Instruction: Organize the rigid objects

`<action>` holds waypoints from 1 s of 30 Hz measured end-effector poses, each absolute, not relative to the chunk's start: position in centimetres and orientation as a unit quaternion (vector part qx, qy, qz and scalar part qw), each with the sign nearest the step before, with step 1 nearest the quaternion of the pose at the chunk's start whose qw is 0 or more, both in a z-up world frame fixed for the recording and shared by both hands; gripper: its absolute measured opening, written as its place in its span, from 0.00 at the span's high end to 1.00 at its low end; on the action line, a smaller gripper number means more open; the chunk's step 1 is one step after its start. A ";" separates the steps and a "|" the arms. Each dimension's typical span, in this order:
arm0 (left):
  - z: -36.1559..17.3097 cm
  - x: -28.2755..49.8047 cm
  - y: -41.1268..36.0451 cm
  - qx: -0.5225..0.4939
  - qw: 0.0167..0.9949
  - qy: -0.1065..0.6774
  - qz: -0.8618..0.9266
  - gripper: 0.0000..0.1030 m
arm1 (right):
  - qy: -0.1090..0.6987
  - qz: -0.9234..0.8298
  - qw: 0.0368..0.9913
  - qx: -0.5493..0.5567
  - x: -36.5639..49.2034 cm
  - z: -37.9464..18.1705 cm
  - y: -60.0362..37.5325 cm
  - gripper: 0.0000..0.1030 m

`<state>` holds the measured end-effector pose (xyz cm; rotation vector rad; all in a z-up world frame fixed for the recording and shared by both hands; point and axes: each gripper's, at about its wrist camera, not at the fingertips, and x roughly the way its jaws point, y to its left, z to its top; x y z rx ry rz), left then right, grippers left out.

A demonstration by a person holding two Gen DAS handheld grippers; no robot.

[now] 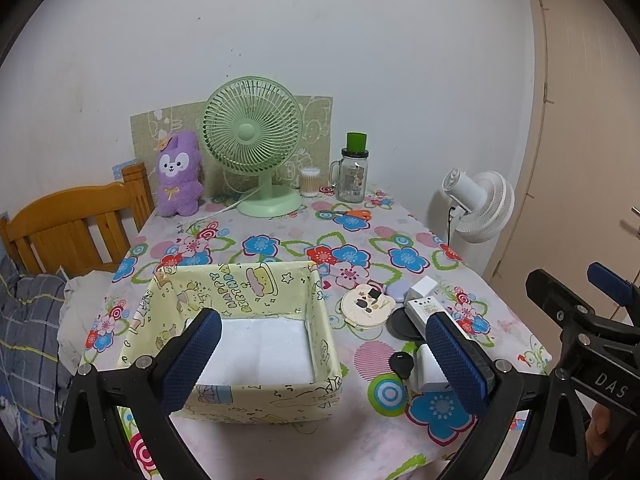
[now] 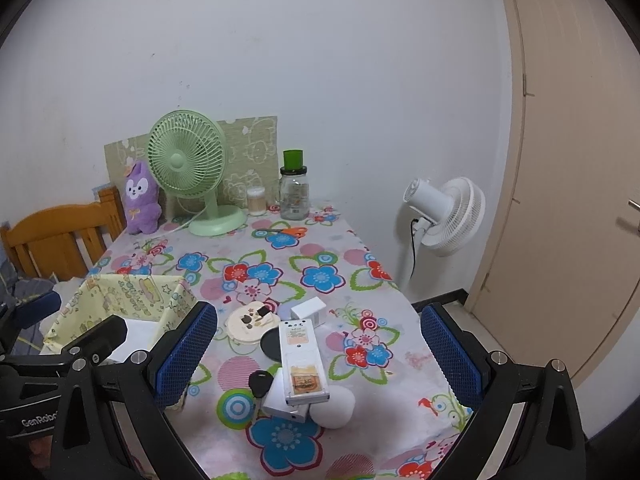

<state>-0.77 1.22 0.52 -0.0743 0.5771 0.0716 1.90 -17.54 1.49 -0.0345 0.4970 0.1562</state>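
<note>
Hovering over the table, our left gripper (image 1: 320, 356) and right gripper (image 2: 318, 356) both gape wide, empty. The remote (image 2: 301, 360) lies beside the yellow box (image 1: 276, 398).

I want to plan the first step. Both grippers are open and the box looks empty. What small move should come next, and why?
Probably lower the right gripper onto the white remote and close on it. The remote lies on top of the pile, between the open fingers, so it seems easiest to lift first. The box beside it holds nothing yet, and the left gripper hovers open over it.
</note>
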 end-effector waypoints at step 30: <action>0.3 -0.7 0.5 -0.039 0.956 0.289 0.034 0.08 | 0.244 0.082 0.966 -0.019 2.0 1.6 -17.8 0.00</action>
